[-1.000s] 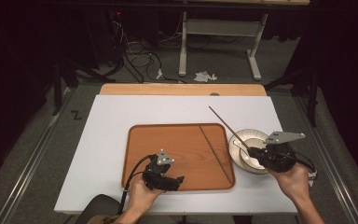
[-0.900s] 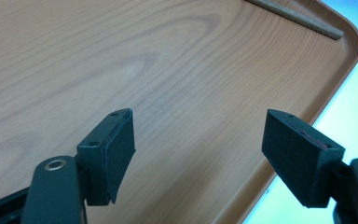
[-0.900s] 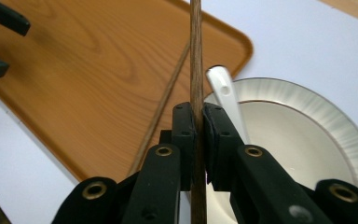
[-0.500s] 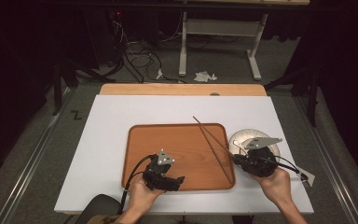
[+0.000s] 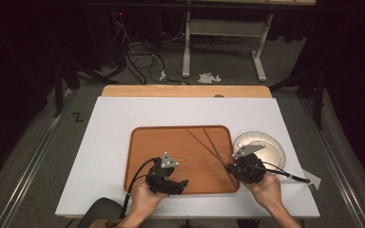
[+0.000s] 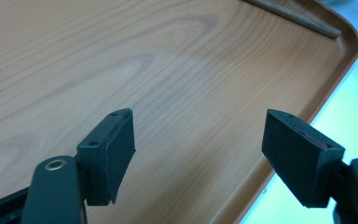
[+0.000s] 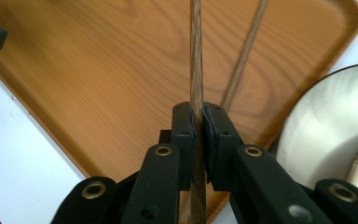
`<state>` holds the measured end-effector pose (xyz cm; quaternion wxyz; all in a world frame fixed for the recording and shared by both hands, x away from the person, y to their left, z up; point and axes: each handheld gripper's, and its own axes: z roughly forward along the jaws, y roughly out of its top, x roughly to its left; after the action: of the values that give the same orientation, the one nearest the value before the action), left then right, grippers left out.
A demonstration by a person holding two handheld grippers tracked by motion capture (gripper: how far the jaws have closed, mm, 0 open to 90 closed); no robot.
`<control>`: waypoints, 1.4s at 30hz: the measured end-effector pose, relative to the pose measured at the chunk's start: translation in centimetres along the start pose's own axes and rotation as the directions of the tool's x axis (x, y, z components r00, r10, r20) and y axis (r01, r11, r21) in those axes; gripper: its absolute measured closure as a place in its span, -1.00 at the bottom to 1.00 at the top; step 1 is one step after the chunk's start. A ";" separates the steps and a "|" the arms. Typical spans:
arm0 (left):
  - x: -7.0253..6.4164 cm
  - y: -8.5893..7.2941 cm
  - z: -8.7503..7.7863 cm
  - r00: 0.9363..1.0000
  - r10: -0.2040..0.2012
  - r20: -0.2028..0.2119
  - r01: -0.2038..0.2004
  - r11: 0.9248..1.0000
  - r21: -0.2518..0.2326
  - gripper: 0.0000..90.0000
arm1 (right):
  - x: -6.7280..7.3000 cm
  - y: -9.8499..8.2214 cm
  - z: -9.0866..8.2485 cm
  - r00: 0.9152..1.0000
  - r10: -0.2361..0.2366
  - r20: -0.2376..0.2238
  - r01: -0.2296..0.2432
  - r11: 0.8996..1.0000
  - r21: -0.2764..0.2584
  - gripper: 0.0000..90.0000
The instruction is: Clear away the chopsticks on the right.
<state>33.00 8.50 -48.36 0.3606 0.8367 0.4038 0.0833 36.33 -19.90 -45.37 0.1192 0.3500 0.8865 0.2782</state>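
Held chopstick (image 7: 196, 56): thin dark-wood stick pinched between the pads of the right gripper (image 7: 198, 126), jaws pressed onto it from both sides. It runs out from the jaws over the tray (image 5: 142, 156), slanting toward the tray's far edge; in the high view its tip sits over the tray's far right part.

Second chopstick (image 7: 244, 56): lies on the tray just beside the held one, the two diverging toward the far edge. One end shows in the left gripper view near the tray's corner (image 6: 303, 18).

Right gripper (image 5: 247, 168) is at the tray's near right corner, between tray and plate (image 5: 275, 152). The plate sits on the white table (image 5: 100, 142), just off the tray's right edge.

Left gripper (image 6: 198, 149): jaws spread wide, nothing between them, low over the bare tray floor near its front rim; in the high view (image 5: 168, 178) it's at the tray's near edge, left of centre.
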 end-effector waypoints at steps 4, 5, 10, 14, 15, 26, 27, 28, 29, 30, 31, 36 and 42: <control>-0.1 0.0 0.0 1.000 0.004 0.004 -0.004 1.000 0.003 -0.43 | 0.3 0.1 0.9 1.000 0.002 -0.014 -0.002 1.000 0.022 0.88; -0.1 0.0 0.0 1.000 0.003 0.003 -0.003 1.000 0.002 -0.43 | 0.3 0.1 1.0 1.000 0.000 -0.015 0.000 1.000 0.027 0.88; 0.0 0.0 0.1 1.000 0.001 0.003 -0.001 1.000 0.003 -0.43 | 0.6 0.0 1.8 1.000 0.001 -0.023 0.001 0.999 0.050 0.88; -0.1 0.0 0.1 1.000 0.006 0.003 -0.006 1.000 0.004 -0.43 | 0.8 0.0 2.4 1.000 -0.004 -0.029 0.006 0.997 0.072 0.88; -0.1 0.0 0.1 1.000 0.005 0.002 -0.005 1.000 0.004 -0.43 | 0.8 0.0 2.6 1.000 -0.005 -0.031 0.007 0.997 0.074 0.88; -0.1 0.0 0.0 1.000 0.006 0.000 -0.006 1.000 0.003 -0.43 | 1.1 -0.2 3.5 0.999 -0.014 -0.029 0.017 0.995 0.102 0.87; -0.1 0.0 0.0 1.000 0.005 0.001 -0.005 1.000 0.003 -0.43 | 1.1 -0.2 3.5 0.999 -0.019 -0.031 0.022 0.995 0.102 0.87; -0.1 0.0 0.0 1.000 0.008 0.001 -0.008 1.000 0.005 -0.43 | 1.1 -0.2 3.6 0.999 -0.023 -0.024 0.025 0.994 0.109 0.87; -0.1 0.0 0.1 1.000 0.005 0.001 -0.005 1.000 0.006 -0.43 | 1.1 -0.3 3.6 0.999 -0.022 -0.029 0.025 0.994 0.108 0.86; -0.2 0.0 0.1 1.000 0.012 -0.001 -0.012 1.000 0.009 -0.43 | 1.1 -0.3 3.7 0.999 -0.021 -0.028 0.024 0.994 0.110 0.86; -0.2 0.0 0.1 1.000 0.014 0.000 -0.014 1.000 0.010 -0.43 | 1.1 -0.3 3.7 0.999 -0.024 -0.028 0.027 0.994 0.110 0.86; -0.2 0.0 0.0 1.000 0.009 0.001 -0.009 1.000 0.002 -0.43 | 1.2 -0.3 3.8 0.999 -0.023 -0.024 0.025 0.993 0.116 0.85; -0.2 0.0 0.1 1.000 0.014 0.001 -0.014 1.000 0.010 -0.43 | 1.2 -0.3 3.8 0.999 -0.036 -0.018 0.037 0.993 0.111 0.84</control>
<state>32.87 8.28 -48.41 0.3560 0.8414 0.3981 0.0834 36.85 -17.73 -48.71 0.0975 0.3376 0.9078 0.2289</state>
